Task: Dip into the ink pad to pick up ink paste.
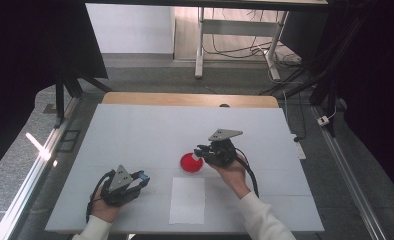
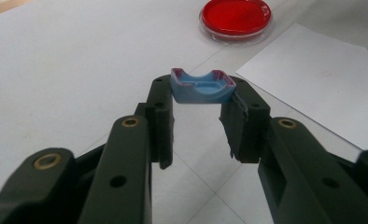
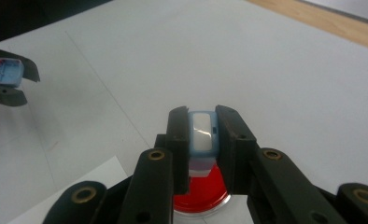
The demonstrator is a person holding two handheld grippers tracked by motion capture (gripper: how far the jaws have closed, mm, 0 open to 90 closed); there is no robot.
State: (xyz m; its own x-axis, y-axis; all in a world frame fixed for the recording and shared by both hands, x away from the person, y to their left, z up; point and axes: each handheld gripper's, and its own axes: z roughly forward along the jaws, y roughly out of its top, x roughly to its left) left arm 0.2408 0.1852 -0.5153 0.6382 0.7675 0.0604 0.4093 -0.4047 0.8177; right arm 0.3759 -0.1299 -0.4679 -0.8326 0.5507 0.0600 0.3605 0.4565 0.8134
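No legible text or labels

The surface [image 1: 135,130] is covered in white, with a strip of pale wood [image 1: 185,99] showing along its far edge. Around it lies a grey speckled floor [image 1: 150,80]. Beyond the far edge stands a white metal table frame [image 1: 201,45], with dark cables [image 1: 235,50] trailing loose beneath it. Black curtains [image 1: 30,55] hang at both sides and shut off the room. A metal rail [image 1: 35,170] runs along the floor on the left and catches a bright streak of light; another rail [image 1: 347,170] runs along the right.
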